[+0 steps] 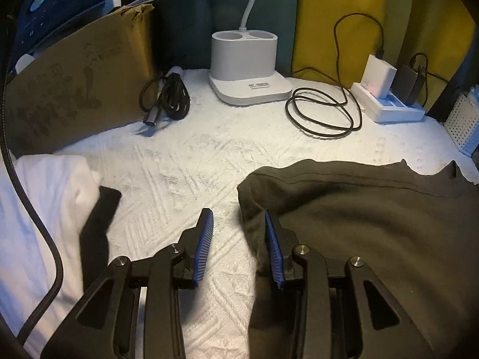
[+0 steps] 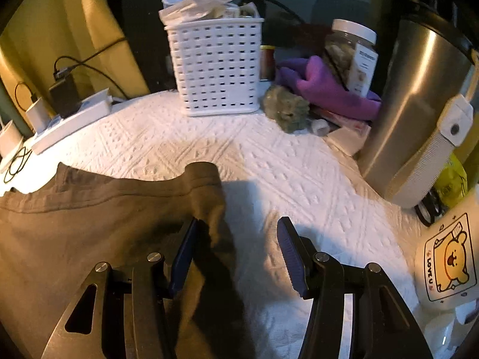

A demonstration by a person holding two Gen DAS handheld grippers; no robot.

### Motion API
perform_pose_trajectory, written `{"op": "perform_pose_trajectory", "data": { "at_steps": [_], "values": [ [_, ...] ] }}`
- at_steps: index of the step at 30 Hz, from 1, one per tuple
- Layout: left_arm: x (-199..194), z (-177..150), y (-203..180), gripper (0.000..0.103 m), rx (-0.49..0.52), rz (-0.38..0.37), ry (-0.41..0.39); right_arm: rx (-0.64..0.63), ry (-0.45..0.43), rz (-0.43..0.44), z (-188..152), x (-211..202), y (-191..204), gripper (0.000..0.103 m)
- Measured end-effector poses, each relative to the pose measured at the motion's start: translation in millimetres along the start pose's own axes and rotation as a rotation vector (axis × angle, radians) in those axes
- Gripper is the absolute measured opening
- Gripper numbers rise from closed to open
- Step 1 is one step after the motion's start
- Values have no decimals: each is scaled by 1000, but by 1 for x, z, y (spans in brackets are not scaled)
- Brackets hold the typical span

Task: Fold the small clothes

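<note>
Olive-brown garment (image 1: 374, 224) lies flat on the white quilted table cover (image 1: 185, 161), long axis running side to side between my two claws. My left gripper (image 1: 239, 236) is low and level, jaws apart, straddling the garment's left edge, gripping nothing. My right gripper (image 2: 238, 249) likewise spread over the right edge. White bag (image 2: 449, 257) near right edge reads "LOVE U". Farther back: white basket (image 2: 215, 65), lamp base (image 1: 248, 68).
</note>
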State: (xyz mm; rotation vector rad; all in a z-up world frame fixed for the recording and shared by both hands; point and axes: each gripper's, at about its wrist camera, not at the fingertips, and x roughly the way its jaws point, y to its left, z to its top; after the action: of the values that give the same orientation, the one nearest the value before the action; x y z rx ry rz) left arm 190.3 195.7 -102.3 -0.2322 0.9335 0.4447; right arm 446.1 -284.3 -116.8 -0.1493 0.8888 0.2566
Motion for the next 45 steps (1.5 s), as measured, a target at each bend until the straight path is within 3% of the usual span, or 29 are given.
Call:
{"op": "perform_pose_trajectory", "data": {
  "at_steps": [4,8,10,15,21,31,37,40,45],
  "values": [
    [-26,-3,-8,36,32,-44,-52,-14,-2,-26,-3,-7,0,56],
    [-55,-13,-21,53,51,-132,-82,-18,-7,-28,-8,-21,-1,57],
    [-68,-21,-29,54,70,-176,-87,-24,-14,-26,-12,-28,1,57],
    [-82,-51,-51,55,87,-270,-45,-50,-25,-18,-29,-50,8,57],
    [-87,-87,-65,55,75,-326,33,-58,-19,-4,-53,-71,15,57],
    [-102,-132,-60,57,106,-310,75,-121,20,80,-116,-116,40,57],
    [-112,-154,-61,64,164,-264,17,-111,32,50,-150,-124,36,57],
    [-116,-163,-57,64,189,-263,-12,-109,9,1,-161,-133,31,67],
    [-122,-172,-52,64,207,-255,-42,-78,-12,-16,-175,-143,25,69]
  ]
}}
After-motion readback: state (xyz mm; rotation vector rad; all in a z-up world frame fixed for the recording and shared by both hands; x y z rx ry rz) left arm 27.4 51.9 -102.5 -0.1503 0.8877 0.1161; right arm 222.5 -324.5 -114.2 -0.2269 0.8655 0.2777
